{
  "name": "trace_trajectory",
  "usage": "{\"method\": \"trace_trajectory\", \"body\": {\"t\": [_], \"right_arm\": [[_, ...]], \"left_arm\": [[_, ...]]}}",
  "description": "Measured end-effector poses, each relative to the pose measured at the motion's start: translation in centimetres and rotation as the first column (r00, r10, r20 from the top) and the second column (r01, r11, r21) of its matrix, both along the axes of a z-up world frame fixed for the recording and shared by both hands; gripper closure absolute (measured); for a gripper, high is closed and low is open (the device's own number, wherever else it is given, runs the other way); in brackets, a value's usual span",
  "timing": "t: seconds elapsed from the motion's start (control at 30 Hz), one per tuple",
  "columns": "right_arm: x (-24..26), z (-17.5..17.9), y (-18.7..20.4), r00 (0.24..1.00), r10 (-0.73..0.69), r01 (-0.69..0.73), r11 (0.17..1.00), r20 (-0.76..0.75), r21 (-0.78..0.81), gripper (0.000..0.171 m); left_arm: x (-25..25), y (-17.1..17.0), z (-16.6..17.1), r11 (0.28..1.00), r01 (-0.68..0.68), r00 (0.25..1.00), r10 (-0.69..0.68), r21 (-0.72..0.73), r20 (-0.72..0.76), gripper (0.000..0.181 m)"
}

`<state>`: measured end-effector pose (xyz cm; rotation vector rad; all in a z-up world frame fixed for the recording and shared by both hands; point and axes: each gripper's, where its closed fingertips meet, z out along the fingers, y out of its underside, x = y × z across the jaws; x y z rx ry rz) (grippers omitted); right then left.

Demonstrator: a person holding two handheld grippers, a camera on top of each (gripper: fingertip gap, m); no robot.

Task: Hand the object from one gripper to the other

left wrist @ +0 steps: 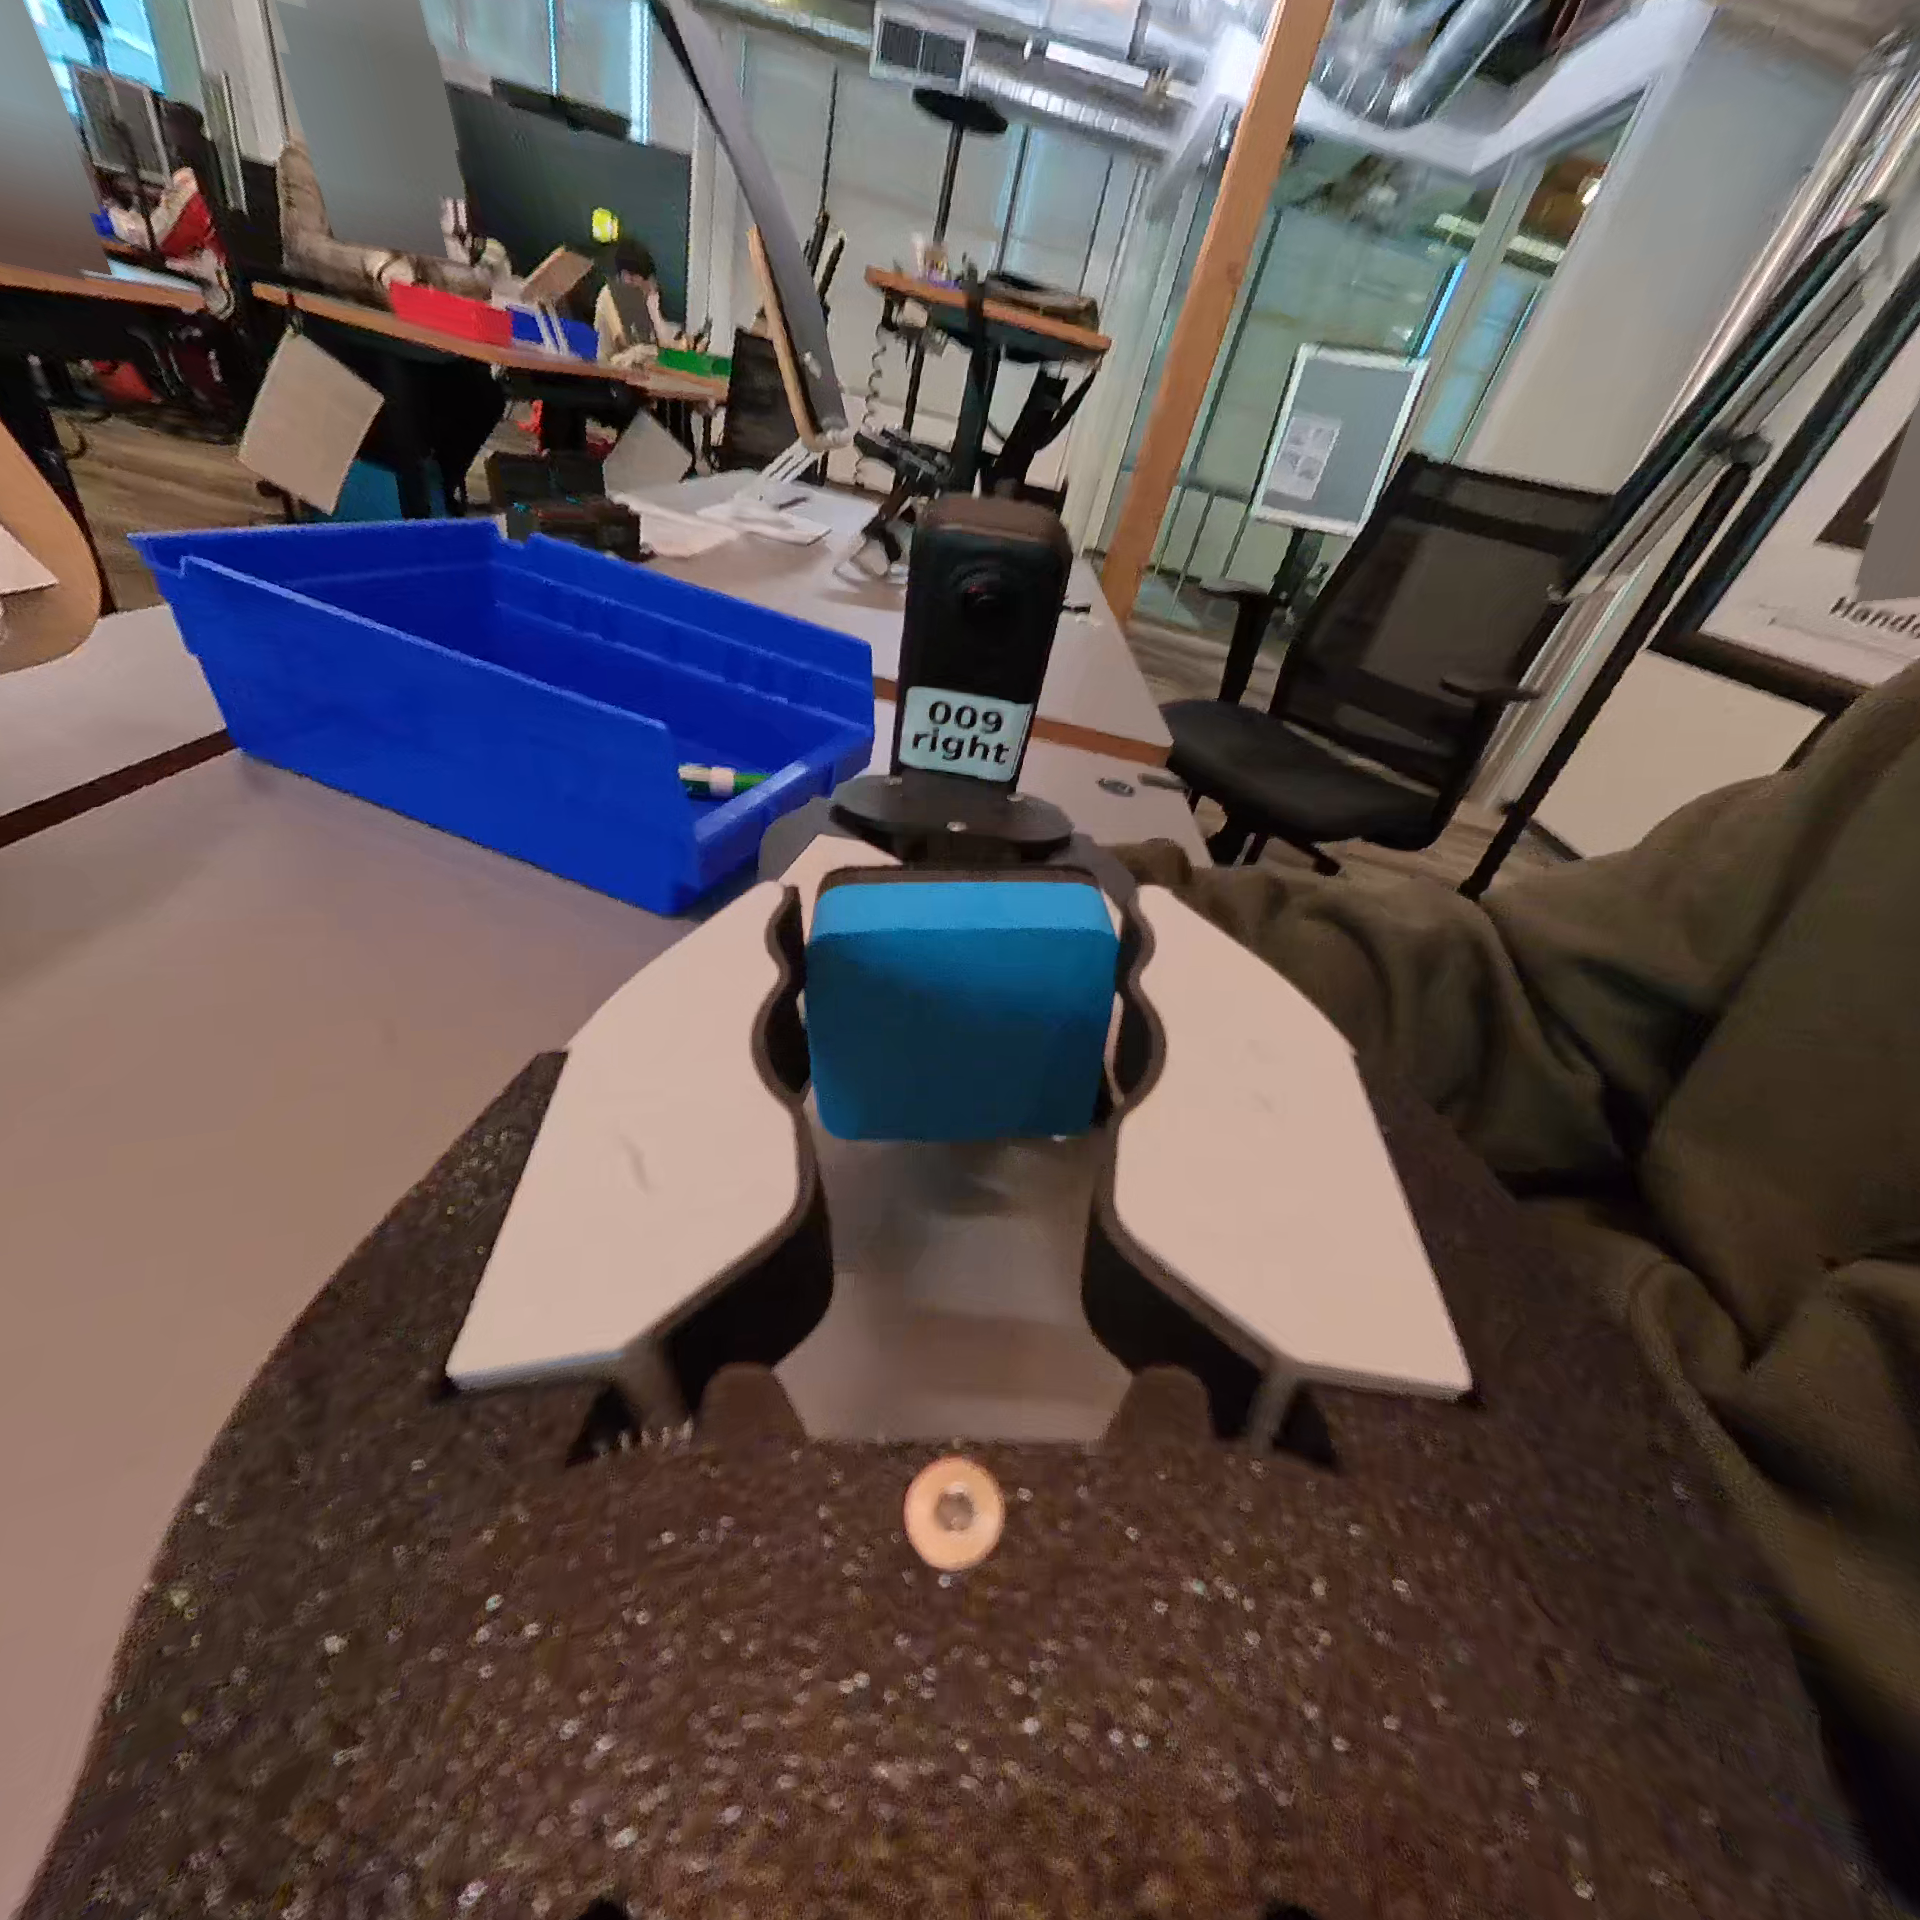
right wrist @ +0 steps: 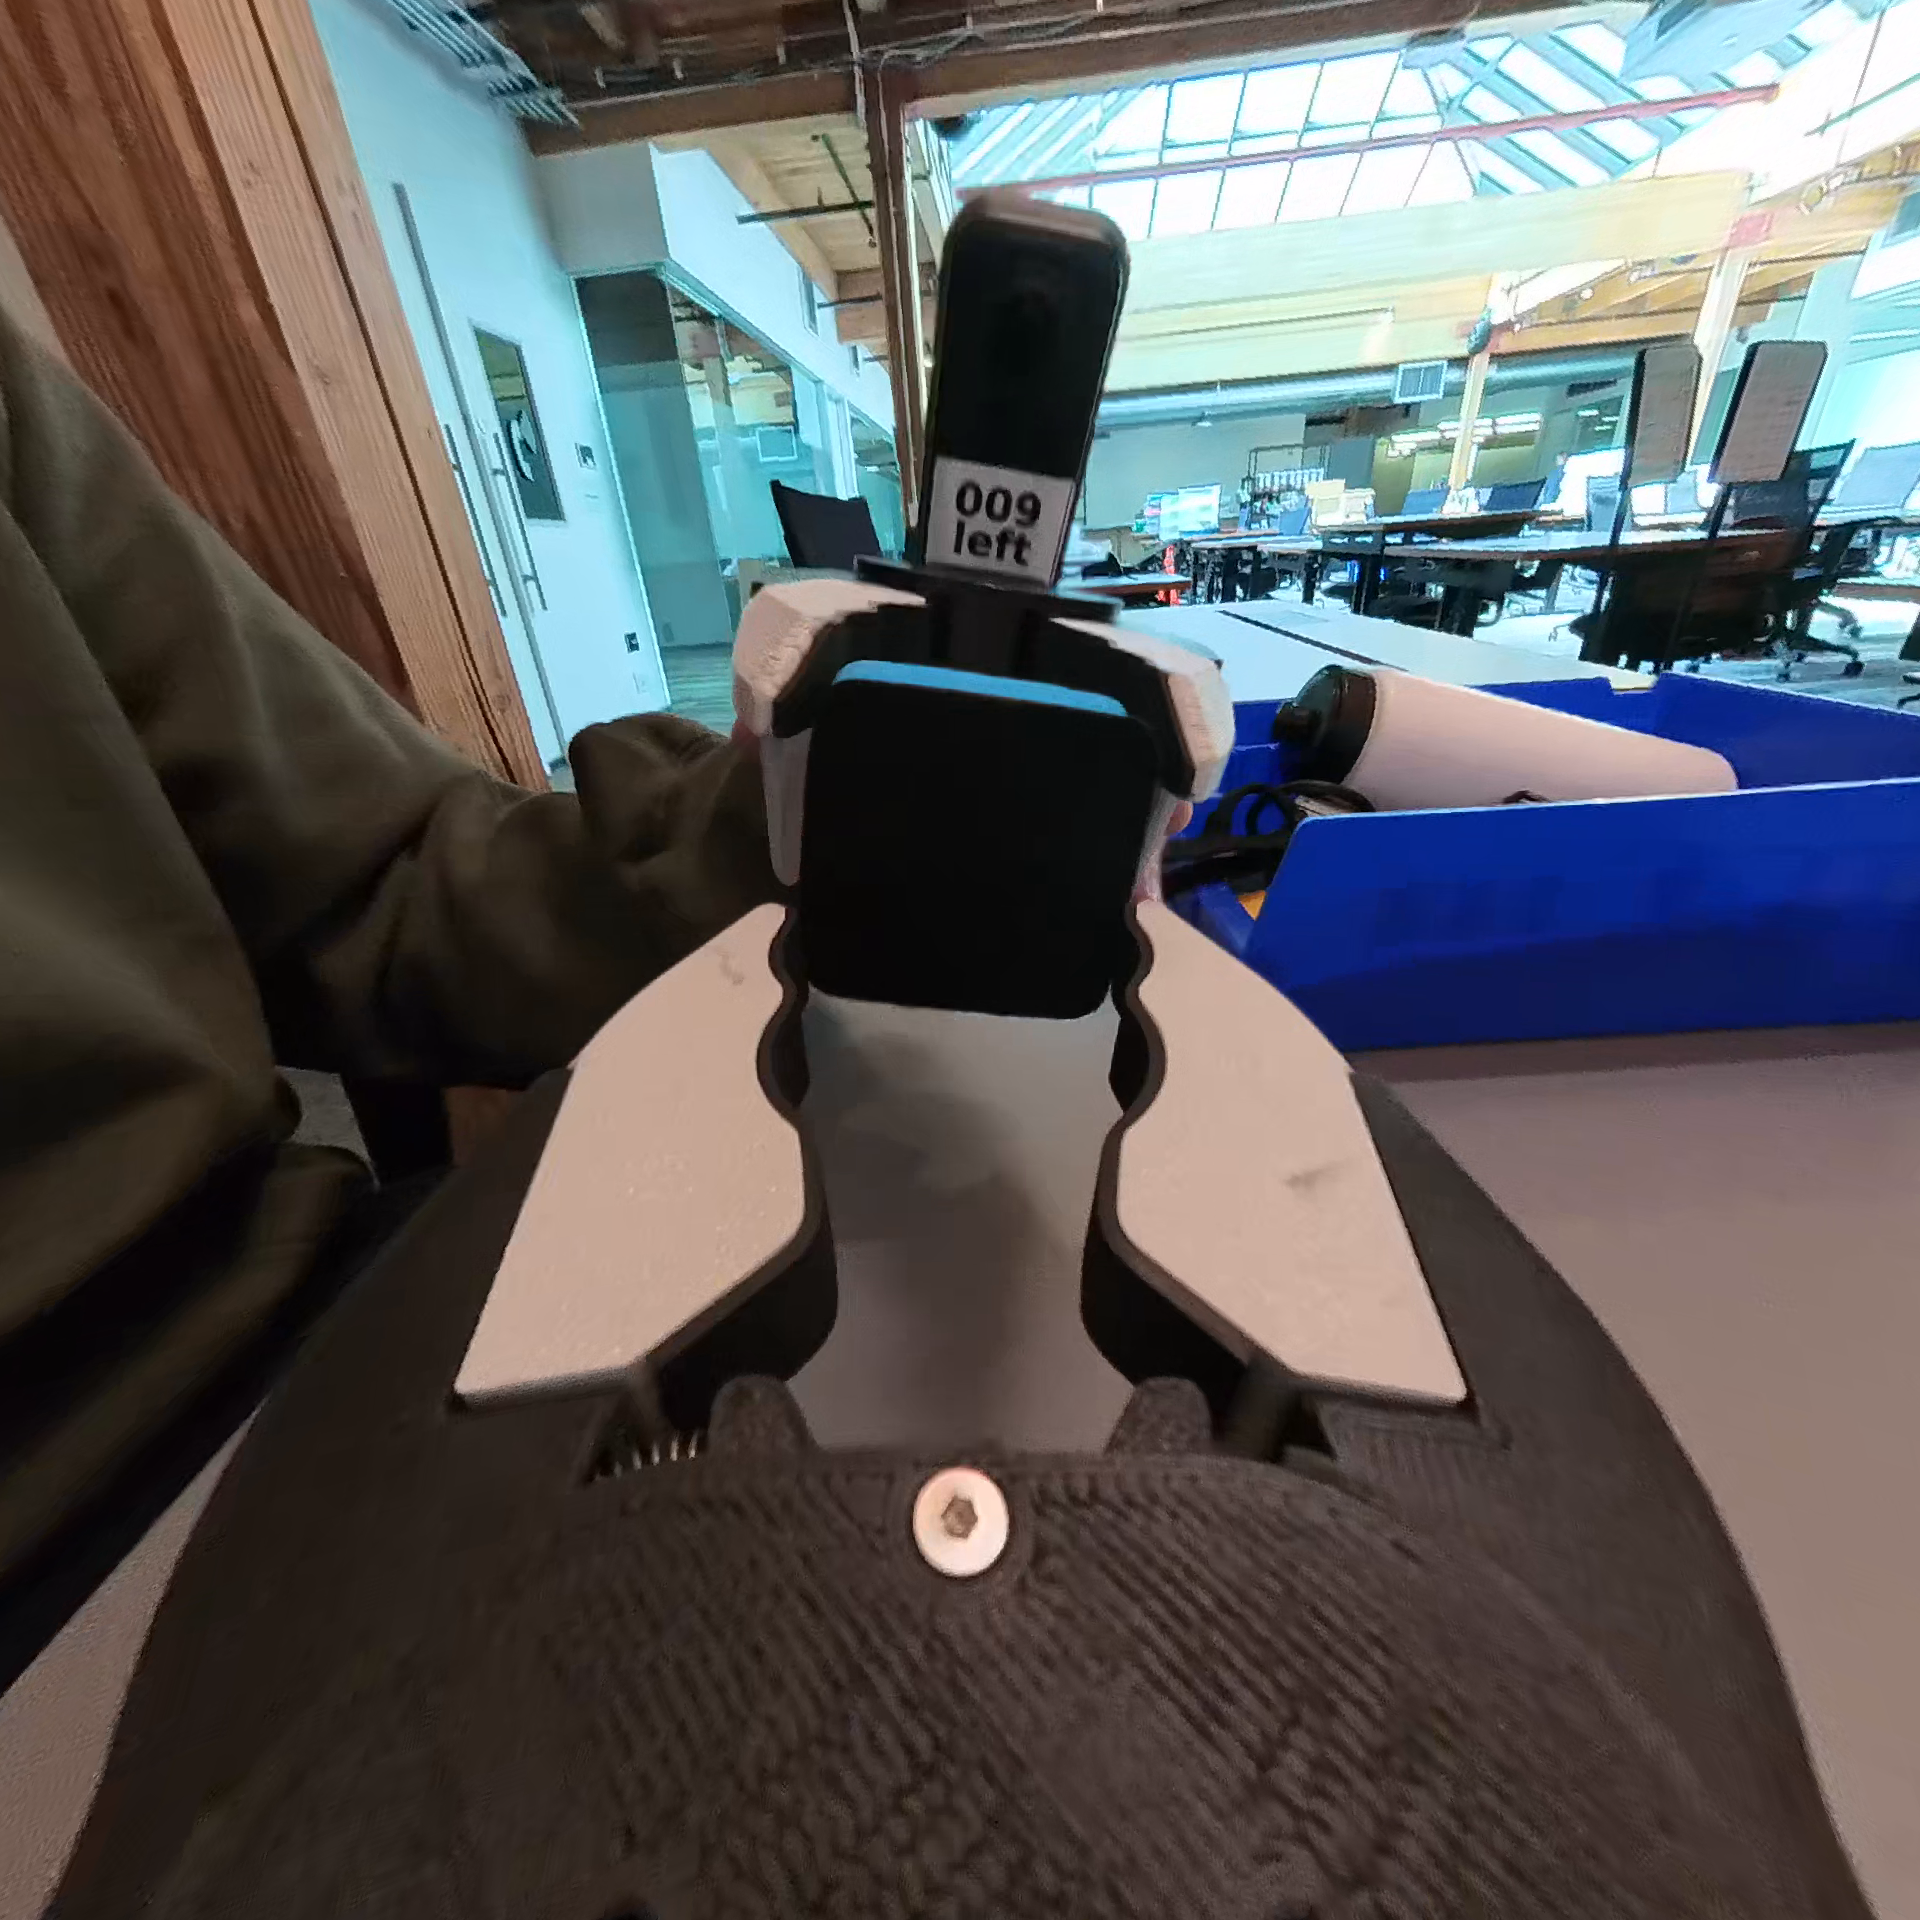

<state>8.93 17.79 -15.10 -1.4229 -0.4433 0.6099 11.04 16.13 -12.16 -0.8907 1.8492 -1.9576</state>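
Eraser block (left wrist: 956, 1023), blue on one broad face and black on the other (right wrist: 971, 857), sits at the centre of both views, held in the air above the grey desk (left wrist: 260, 1039) between two grippers that face each other. Its blue face fills the middle of the left wrist view, its black face the middle of the right wrist view, with a thin blue edge showing along the top; the flat faces point toward the two cameras, and which axis is the long one is hard to judge. The left gripper (left wrist: 956, 997) has its jaws pressed against both side edges of the block. The right gripper (right wrist: 961, 956) has its jaws at the block's lower side edges, but whether they clamp it or merely flank it I cannot tell. A blue bin (left wrist: 499, 686) stands on the desk in the upper left of the left wrist view, with a green marker (left wrist: 722, 779) inside; most of its inside is hidden by its wall. An olive sleeve (left wrist: 1558, 1039) fills the right side. The far room is blurred.
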Motion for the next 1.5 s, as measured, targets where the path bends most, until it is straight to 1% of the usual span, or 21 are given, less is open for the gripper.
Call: {"method": "trace_trajectory", "body": {"t": [0.03,0.1,0.23,0.33,0.43,0.53,0.6,0.67,0.73,0.8,0.83,0.9,0.97,1.0,1.07,1.2,1.23,1.3,1.33,1.4,1.5], "right_arm": [[0.3,-0.3,0.2,1.000,-0.025,0.025,1.000,0.013,-0.007,0.114],[1.8,-0.6,1.3,0.983,-0.178,0.178,0.984,0.042,0.022,0.111],[3.9,-0.9,2.5,0.884,-0.432,0.417,0.901,0.177,0.117,0.110],[4.5,0.6,2.4,0.805,-0.571,0.533,0.814,0.157,0.230,0.132],[5.4,1.2,2.2,0.749,-0.648,0.605,0.754,0.139,0.255,0.149],[5.5,1.2,2.0,0.781,-0.609,0.572,0.787,0.138,0.231,0.150],[5.7,1.9,1.4,0.835,-0.546,0.521,0.825,0.070,0.218,0.150],[5.3,3.0,0.3,0.914,-0.404,0.403,0.889,-0.042,0.218,0.150],[4.3,3.9,-0.9,0.968,-0.188,0.220,0.955,-0.169,0.199,0.151],[3.5,4.6,-2.1,0.962,0.009,0.044,0.981,-0.272,0.189,0.150],[3.4,4.9,-2.5,0.950,0.062,0.000,0.981,-0.307,0.196,0.151],[2.8,4.8,-2.7,0.939,0.121,-0.064,0.981,-0.321,0.183,0.151],[1.7,3.9,-2.3,0.958,0.127,-0.091,0.985,-0.257,0.148,0.151],[1.4,3.5,-2.0,0.969,0.106,-0.079,0.988,-0.223,0.130,0.150],[1.5,3.2,-1.6,0.976,0.068,-0.043,0.991,-0.206,0.123,0.151],[2.6,2.9,-1.1,0.979,-0.019,0.042,0.993,-0.201,0.111,0.150],[3.6,2.6,-0.5,0.974,-0.108,0.131,0.985,-0.198,0.108,0.147],[5.6,2.4,0.4,0.934,-0.308,0.333,0.934,-0.180,0.128,0.118],[6.2,2.2,0.7,0.910,-0.389,0.408,0.902,-0.141,0.142,0.111],[6.8,1.4,1.3,0.858,-0.514,0.509,0.845,-0.013,0.164,0.103],[6.8,0.9,2.1,0.766,-0.633,0.607,0.769,0.110,0.199,0.099]], "left_arm": [[0.3,0.2,-0.3,1.000,-0.020,1.000,0.020,0.022,-0.018,0.125],[1.8,1.6,-0.5,0.984,-0.171,0.985,0.173,0.054,-0.025,0.125],[4.3,5.1,0.0,0.852,-0.522,0.852,0.520,-0.030,-0.058,0.125],[4.7,5.5,0.2,0.770,-0.637,0.770,0.637,-0.025,-0.005,0.125],[4.8,5.0,0.1,0.736,-0.677,0.736,0.676,0.004,0.037,0.125],[4.8,4.7,0.3,0.741,-0.671,0.741,0.669,0.017,0.057,0.125],[4.5,4.0,1.1,0.803,-0.596,0.799,0.594,-0.004,0.096,0.124],[3.8,3.3,1.9,0.873,-0.487,0.865,0.485,-0.013,0.127,0.123],[2.8,2.8,2.2,0.934,-0.358,0.924,0.356,-0.010,0.139,0.122],[1.7,2.7,2.4,0.967,-0.254,0.957,0.254,-0.021,0.141,0.124],[1.0,2.5,2.5,0.981,-0.191,0.971,0.194,-0.031,0.140,0.130],[-0.1,2.0,2.8,0.994,-0.084,0.988,0.093,-0.071,0.125,0.133],[-0.3,1.7,2.8,0.994,-0.049,0.994,0.058,-0.096,0.094,0.133],[-0.3,1.6,2.6,0.995,-0.041,0.996,0.048,-0.089,0.078,0.135],[-0.9,1.1,2.3,0.998,0.023,0.998,-0.018,-0.066,0.068,0.159],[-0.2,1.7,1.5,0.998,-0.058,0.998,0.058,0.006,0.025,0.159],[0.5,2.2,1.3,0.993,-0.119,0.993,0.118,0.018,0.015,0.159],[2.2,3.9,0.5,0.954,-0.294,0.954,0.297,0.058,-0.040,0.159],[3.0,4.9,0.0,0.917,-0.390,0.917,0.395,0.080,-0.062,0.159],[3.9,6.0,-0.2,0.842,-0.532,0.843,0.537,0.083,-0.042,0.159],[4.7,5.3,-0.2,0.777,-0.627,0.778,0.628,0.053,-0.004,0.159]]}}
